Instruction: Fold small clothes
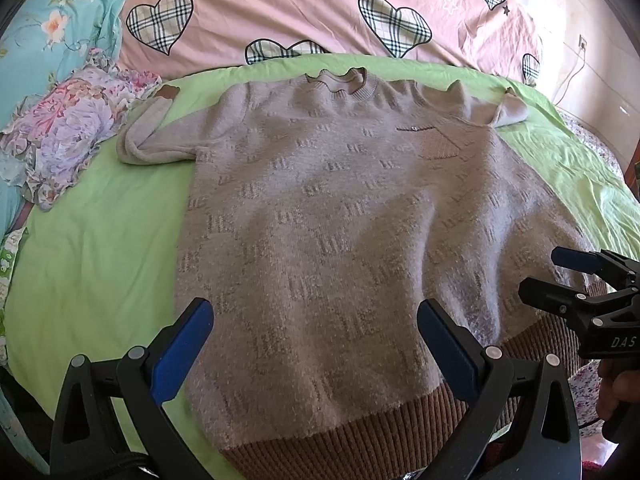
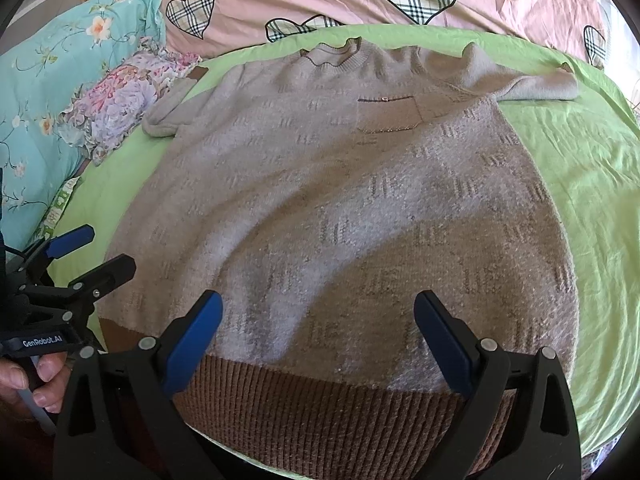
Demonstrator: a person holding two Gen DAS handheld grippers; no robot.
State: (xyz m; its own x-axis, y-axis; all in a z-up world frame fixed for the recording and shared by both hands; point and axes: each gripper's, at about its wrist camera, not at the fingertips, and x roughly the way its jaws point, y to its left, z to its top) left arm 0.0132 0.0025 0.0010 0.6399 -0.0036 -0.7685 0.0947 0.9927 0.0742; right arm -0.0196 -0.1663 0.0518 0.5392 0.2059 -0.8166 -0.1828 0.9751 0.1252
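A grey-beige knitted sweater [image 1: 320,208] with a brown ribbed hem [image 1: 360,436] lies flat, front up, on a green sheet [image 1: 100,248]; its collar points away from me. It also shows in the right wrist view [image 2: 320,200], with its chest pocket [image 2: 386,114]. Both sleeves lie bent near the shoulders. My left gripper [image 1: 314,320] is open and empty above the sweater's lower left part. My right gripper [image 2: 318,312] is open and empty above the lower right part, just past the hem [image 2: 320,408]. Each gripper shows in the other's view: the right gripper [image 1: 544,276] and the left gripper [image 2: 106,250].
A pink quilt with plaid hearts [image 1: 320,12] lies behind the sweater. A floral cloth [image 1: 68,132] and a turquoise flowered pillow [image 1: 48,40] lie at the left. The bed's right edge and a wall with a cable [image 1: 576,68] are at the right.
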